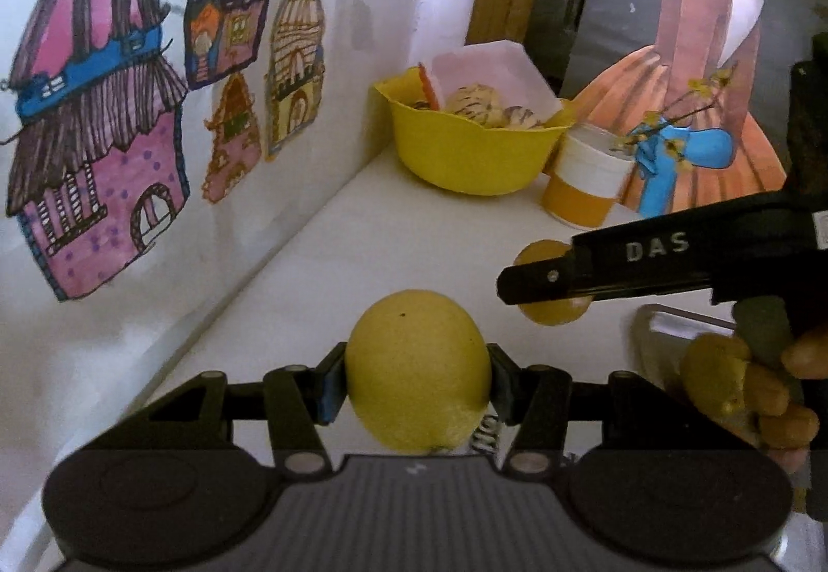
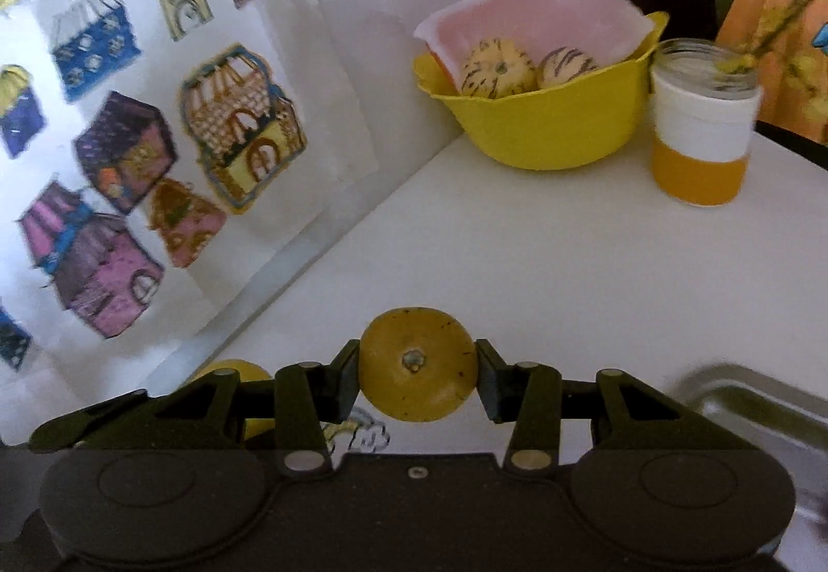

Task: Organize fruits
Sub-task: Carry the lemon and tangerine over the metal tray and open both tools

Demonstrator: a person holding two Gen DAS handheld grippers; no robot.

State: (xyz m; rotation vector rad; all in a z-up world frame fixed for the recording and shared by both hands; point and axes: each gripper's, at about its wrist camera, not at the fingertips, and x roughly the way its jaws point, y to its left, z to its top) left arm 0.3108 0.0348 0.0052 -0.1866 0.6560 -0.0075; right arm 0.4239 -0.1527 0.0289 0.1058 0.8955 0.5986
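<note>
Lemon (image 1: 418, 367) pinched between left gripper (image 1: 414, 378) pads, held above white table (image 1: 393, 235) near wall with house drawings (image 1: 98, 127). Right gripper (image 2: 417, 372) clamped on smaller orange-yellow fruit (image 2: 417, 364), stem end facing camera; same fruit visible in left view behind right tool's finger. Yellow bowl (image 2: 543, 127) at table's far corner holds striped fruits (image 2: 498, 69) and pink-white container (image 2: 538, 13). Orange-banded jar (image 2: 698, 127) just beside bowl. Metal tray (image 2: 760, 406) at right edge.
</note>
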